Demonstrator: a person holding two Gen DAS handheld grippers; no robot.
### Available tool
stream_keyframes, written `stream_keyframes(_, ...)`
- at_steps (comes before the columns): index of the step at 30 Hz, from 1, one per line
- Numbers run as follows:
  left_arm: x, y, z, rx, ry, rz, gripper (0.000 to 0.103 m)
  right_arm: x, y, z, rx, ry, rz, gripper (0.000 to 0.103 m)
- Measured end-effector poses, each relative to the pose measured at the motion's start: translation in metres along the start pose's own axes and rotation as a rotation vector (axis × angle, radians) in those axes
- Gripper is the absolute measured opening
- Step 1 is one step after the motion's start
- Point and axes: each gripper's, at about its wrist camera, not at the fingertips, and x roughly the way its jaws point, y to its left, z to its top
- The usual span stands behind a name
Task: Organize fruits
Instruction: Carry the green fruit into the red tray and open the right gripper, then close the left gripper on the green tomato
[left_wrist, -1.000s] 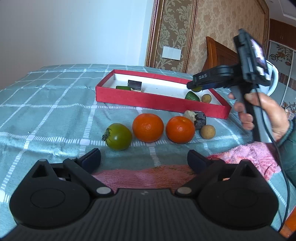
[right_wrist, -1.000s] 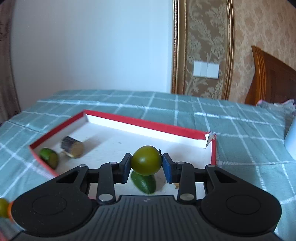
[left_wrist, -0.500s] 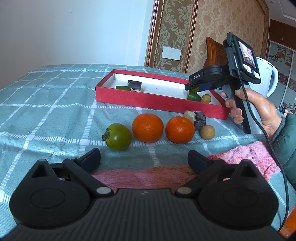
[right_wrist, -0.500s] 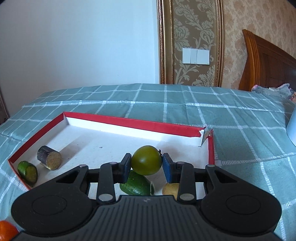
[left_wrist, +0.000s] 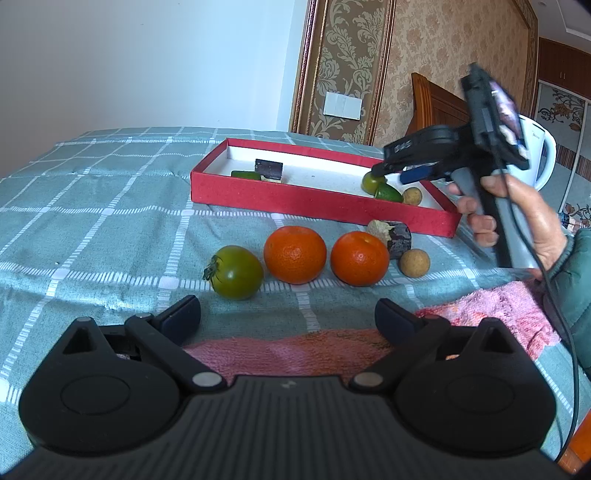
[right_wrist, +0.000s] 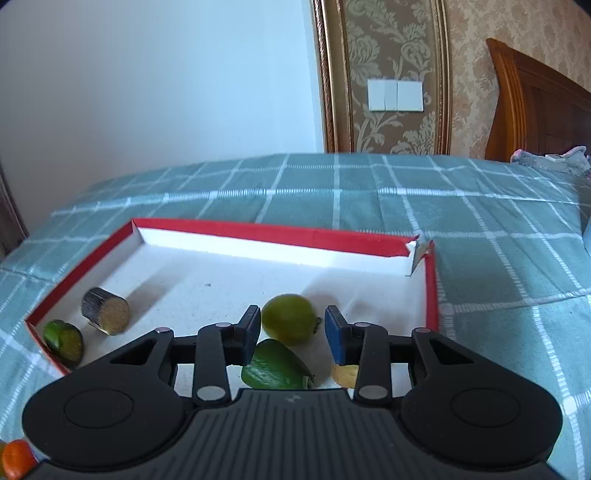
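No writing is legible on the blurred right tongs (right_wrist: 291, 334), whose jaws are opening around a green tomato (right_wrist: 289, 316) in the red box (right_wrist: 431, 291). The left tongs (left_wrist: 288, 317) gape wide, empty, over a pink towel (left_wrist: 295, 354), near two oranges (left_wrist: 294, 254) on the bed (left_wrist: 110, 229).

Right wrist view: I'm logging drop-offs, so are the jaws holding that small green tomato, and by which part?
Nothing is held. The right gripper is opening, its jaws clear of the green tomato's sides, in the red tray.

Both grippers are black plastic with ribbed bodies, round silver pivot screws and dark blue fingers (right_wrist: 334, 332), a black cable trails at four o'clock, and the sleeve (left_wrist: 570, 280) looks teal-green.
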Motion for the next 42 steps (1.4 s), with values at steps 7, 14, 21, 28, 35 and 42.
stream_keyframes(7,0.001,0.0,0.0,-0.002,0.0,0.009,0.1,-0.058,0.003,-0.02,0.021,-0.088,0.095,0.062)
stream_keyframes(14,-0.002,0.0,0.0,-0.03,-0.013,0.075,0.1,-0.097,0.016,-0.056,-0.009,-0.179,0.124,0.07)
stream_keyframes(21,-0.011,0.006,0.009,-0.036,-0.039,0.165,0.096,-0.11,0.027,-0.064,-0.081,-0.255,0.099,0.076)
stream_keyframes(28,-0.001,0.002,0.018,0.051,-0.003,0.224,0.082,-0.11,0.027,-0.065,-0.079,-0.252,0.107,0.076)
stream_keyframes(35,0.009,0.006,0.02,0.067,0.035,0.206,0.067,-0.107,0.03,-0.067,-0.089,-0.234,0.108,0.078)
stream_keyframes(42,0.013,0.007,0.024,0.095,0.039,0.188,0.051,-0.107,0.033,-0.069,-0.106,-0.231,0.101,0.081)
